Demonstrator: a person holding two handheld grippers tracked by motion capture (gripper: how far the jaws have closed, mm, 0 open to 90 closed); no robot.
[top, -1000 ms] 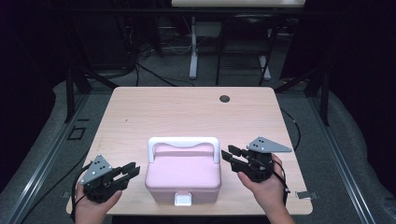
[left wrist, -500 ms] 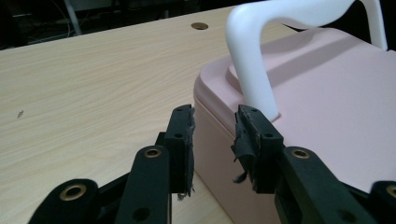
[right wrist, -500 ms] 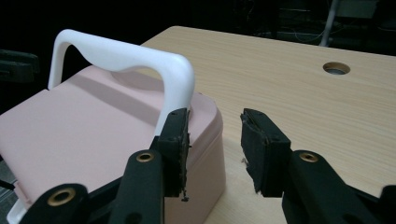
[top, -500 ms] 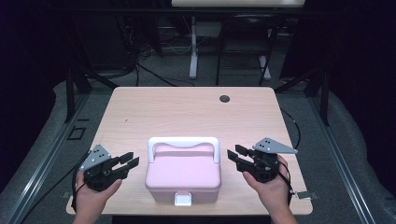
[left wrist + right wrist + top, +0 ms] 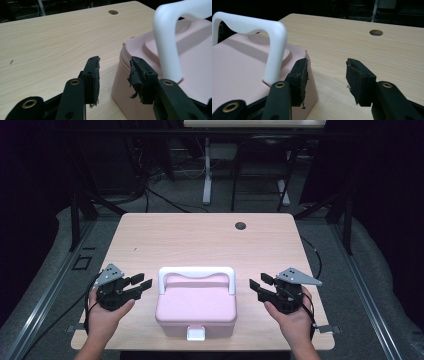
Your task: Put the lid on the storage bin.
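Note:
A pink lidded box (image 5: 196,306) with a white carry handle (image 5: 196,271) and a white front latch (image 5: 195,333) stands at the near middle of the wooden table (image 5: 200,237). My left gripper (image 5: 142,283) is just left of the box, pointing at its side. Its jaws have just been opening and stand open with nothing gripped. My right gripper (image 5: 259,282) is right of the box with a small gap, jaws likewise just opened and empty. The left gripper (image 5: 115,62) looks past the box's corner (image 5: 150,50). The right gripper (image 5: 327,63) has the box (image 5: 242,65) at its left.
A round cable hole (image 5: 241,225) sits near the table's far edge, also seen in both gripper views (image 5: 113,12) (image 5: 376,32). Bare wood lies behind the box. Dark floor, cables and a white desk leg (image 5: 206,175) are beyond the table.
Both pairs of jaws have opened wider. The left gripper slid forward along the box's left side. The right gripper drew a little to the right, away from the box.

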